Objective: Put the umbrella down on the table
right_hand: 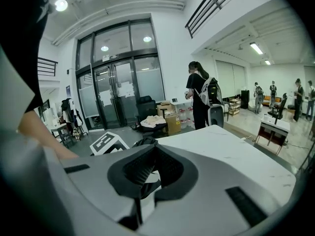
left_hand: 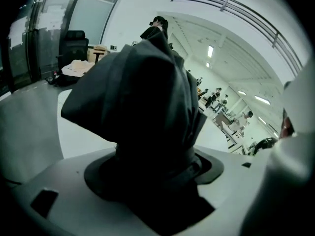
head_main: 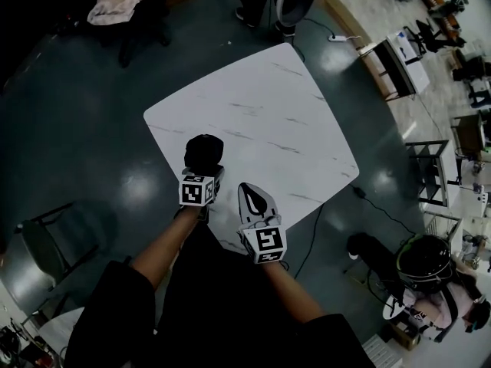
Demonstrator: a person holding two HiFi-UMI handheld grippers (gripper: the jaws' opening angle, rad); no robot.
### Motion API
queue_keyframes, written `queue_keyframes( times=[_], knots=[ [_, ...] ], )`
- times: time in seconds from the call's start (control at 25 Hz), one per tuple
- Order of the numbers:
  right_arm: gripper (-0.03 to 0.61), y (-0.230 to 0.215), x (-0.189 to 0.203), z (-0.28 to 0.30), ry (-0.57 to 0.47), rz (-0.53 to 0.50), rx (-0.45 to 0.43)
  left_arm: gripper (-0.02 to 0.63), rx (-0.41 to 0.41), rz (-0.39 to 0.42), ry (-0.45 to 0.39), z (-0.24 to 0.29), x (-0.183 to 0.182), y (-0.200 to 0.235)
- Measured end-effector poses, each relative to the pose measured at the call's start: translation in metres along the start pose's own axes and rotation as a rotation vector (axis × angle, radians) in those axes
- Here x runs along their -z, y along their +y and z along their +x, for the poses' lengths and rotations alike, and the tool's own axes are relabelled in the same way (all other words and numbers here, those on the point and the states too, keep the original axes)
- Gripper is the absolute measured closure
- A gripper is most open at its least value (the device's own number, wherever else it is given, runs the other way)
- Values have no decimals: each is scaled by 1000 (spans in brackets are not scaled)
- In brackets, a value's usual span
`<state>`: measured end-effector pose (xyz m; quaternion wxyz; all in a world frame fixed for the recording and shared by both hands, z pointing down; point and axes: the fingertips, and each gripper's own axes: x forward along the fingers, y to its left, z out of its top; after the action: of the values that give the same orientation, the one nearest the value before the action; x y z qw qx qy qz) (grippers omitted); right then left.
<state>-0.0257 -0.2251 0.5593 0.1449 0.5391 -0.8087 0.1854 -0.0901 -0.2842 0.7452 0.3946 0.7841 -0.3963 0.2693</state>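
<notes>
A folded black umbrella stands upright in my left gripper, which is shut on its lower end above the near-left part of the white marble table. In the left gripper view the dark fabric of the umbrella fills the middle and rises out of the left gripper. My right gripper hovers just to the right, over the table's near edge, shut with nothing in it. In the right gripper view the right gripper has its dark pads pressed together, with the table beyond.
A person stands at the table's far edge. A dark chair with pale cloth is at the far left. Another chair stands near left on the dark floor. Someone with a helmet sits at the lower right, near a cable.
</notes>
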Motion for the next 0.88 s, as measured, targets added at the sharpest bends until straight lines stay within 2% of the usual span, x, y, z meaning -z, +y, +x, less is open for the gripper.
queue_keyframes(
  times=[0.32, 0.52, 0.6, 0.8, 0.88],
  knots=[
    [561, -39, 13, 36, 50, 63, 109, 255, 6, -99, 151, 44, 4, 25],
    [561, -49, 17, 38, 63, 91, 147, 250, -29, -118, 163, 52, 3, 39],
    [561, -52, 26, 40, 82, 86, 155, 249, -27, -87, 161, 56, 6, 38],
    [561, -51, 42, 49, 118, 98, 154, 247, -28, 57, 165, 60, 15, 35],
    [561, -47, 43, 51, 123, 93, 146, 245, -21, 69, 162, 59, 15, 33]
  ],
)
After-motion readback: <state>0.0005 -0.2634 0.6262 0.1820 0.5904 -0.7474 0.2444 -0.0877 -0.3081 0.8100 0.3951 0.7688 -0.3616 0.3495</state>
